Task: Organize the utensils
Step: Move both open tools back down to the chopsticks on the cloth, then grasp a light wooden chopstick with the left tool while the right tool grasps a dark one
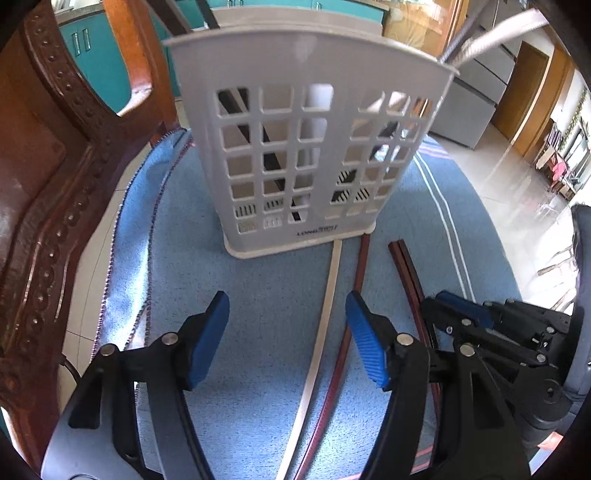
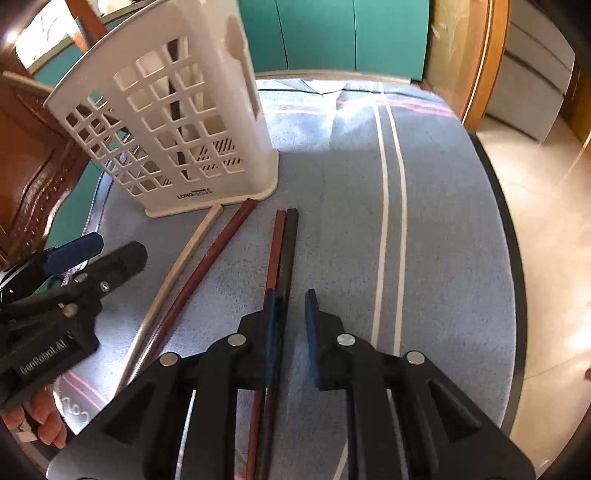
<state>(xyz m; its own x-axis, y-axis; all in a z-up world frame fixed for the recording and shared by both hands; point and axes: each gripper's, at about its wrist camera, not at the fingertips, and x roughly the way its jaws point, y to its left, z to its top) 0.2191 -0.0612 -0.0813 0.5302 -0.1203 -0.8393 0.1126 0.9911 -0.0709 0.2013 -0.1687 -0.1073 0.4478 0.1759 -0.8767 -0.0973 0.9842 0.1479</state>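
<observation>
A white slotted utensil basket point(image 1: 306, 147) point(image 2: 177, 125) stands upright on the blue cloth point(image 1: 258, 295) with dark chopsticks inside. In front of it lie a cream chopstick point(image 1: 328, 306) point(image 2: 184, 258), a dark red chopstick point(image 1: 354, 295) point(image 2: 218, 251) and a red-brown and black pair point(image 1: 402, 262) point(image 2: 282, 243). My left gripper point(image 1: 288, 339) point(image 2: 118, 251) hangs open low over the cloth; the cream chopstick runs between its blue pads untouched, and the dark red one passes under the right pad. My right gripper point(image 2: 291, 321) point(image 1: 461, 310) is narrowly open; only cloth shows in the gap, and the pair runs beneath its left finger.
A carved wooden chair point(image 1: 40, 192) rises close on the left behind the basket. The cloth-covered round table ends in a dark rim point(image 2: 517, 266) on the right, with tiled floor point(image 2: 546, 206) beyond. Teal cabinets point(image 2: 332, 33) stand at the back. A person's fingers point(image 2: 44, 417) show at the lower left.
</observation>
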